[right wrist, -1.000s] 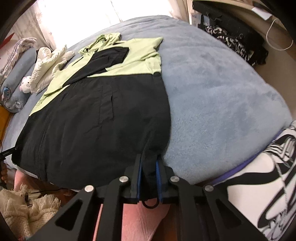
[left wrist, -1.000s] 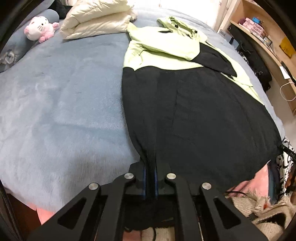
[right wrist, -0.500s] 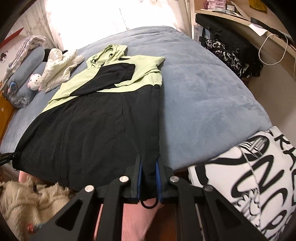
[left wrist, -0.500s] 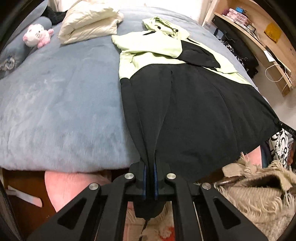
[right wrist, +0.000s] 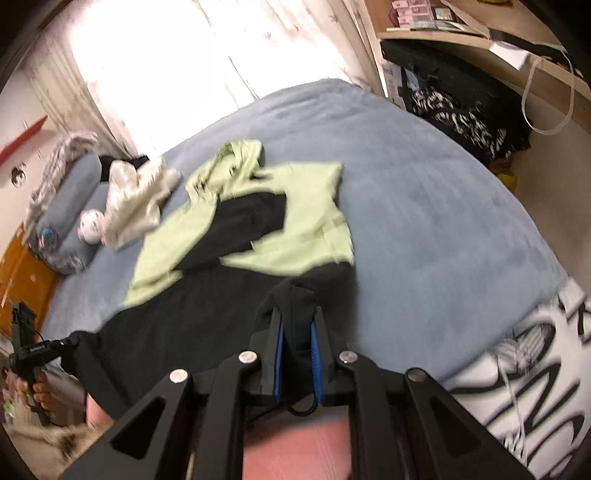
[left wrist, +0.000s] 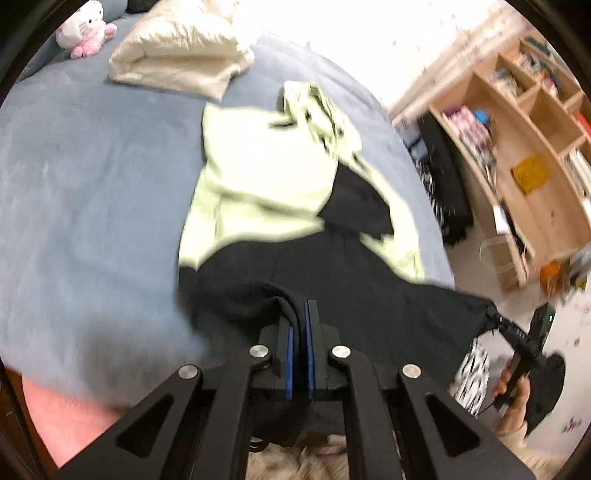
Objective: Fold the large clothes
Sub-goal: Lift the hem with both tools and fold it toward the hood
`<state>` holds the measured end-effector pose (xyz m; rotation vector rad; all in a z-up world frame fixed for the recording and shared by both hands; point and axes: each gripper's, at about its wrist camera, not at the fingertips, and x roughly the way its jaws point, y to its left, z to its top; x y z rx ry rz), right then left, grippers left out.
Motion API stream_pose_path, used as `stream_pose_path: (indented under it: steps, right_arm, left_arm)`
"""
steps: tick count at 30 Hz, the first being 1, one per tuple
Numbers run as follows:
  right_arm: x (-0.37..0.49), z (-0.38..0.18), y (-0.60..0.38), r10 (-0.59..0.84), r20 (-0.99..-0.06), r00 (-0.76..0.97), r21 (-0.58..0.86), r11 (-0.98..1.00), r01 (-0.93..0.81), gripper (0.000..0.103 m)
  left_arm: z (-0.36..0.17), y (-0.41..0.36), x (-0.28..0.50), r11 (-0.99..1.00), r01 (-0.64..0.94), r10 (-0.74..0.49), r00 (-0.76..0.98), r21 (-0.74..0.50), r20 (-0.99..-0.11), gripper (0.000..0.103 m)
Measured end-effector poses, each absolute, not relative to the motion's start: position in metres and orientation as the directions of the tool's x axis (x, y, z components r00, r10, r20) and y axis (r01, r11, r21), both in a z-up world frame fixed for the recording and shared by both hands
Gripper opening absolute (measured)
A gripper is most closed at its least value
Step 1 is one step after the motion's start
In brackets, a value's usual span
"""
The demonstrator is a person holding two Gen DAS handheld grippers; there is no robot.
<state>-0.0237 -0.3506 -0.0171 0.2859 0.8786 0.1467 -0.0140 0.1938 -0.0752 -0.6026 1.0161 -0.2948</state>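
The left hand-held gripper (left wrist: 299, 314) sits at 6 o'clock in its own view, its blue-lined jaws pressed nearly together on a bunched corner of the black hem of the jacket (left wrist: 258, 177). The right hand-held gripper (right wrist: 298, 321) likewise sits at 6 o'clock in its view, jaws a little wider apart and clamped on a thicker wad of the same black hem. The jacket is pale green above and black below; its upper part lies spread on the blue bed (left wrist: 81, 192), hood toward 12 o'clock, with one black sleeve folded across the green chest. The black lower edge hangs raised between the two grippers, off the bed's near edge. In the left view the right hand-held gripper shows at 4 o'clock, held in a hand (left wrist: 511, 402), with the far hem corner in its tip. In the right view the left one shows at 9 o'clock, also holding hem. A folded cream garment (left wrist: 181, 55) lies at 11 o'clock on the bed, a pink and white plush toy (left wrist: 86, 31) beyond it. Wooden shelves (left wrist: 524, 155) stand at 2 o'clock. Both views are blurred.
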Motion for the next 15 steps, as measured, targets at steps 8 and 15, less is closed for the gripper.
stream_pose_path:
  steps: [8,15]
  right_arm:
    - [0.117,0.013,-0.353,0.260,-0.704,0.660,0.373,0.927,0.032,0.012]
    - [0.231,-0.025,-0.370,0.302,-0.689,0.658,0.509,0.848,0.144,0.053]
  left_arm:
    - [-0.057,0.239,0.117,0.756,-0.147,-0.423,0.634,-0.638,-0.647,0.004]
    - [-0.113,0.271,0.230,0.729,-0.337,-0.292,0.635,-0.596,-0.715,0.077]
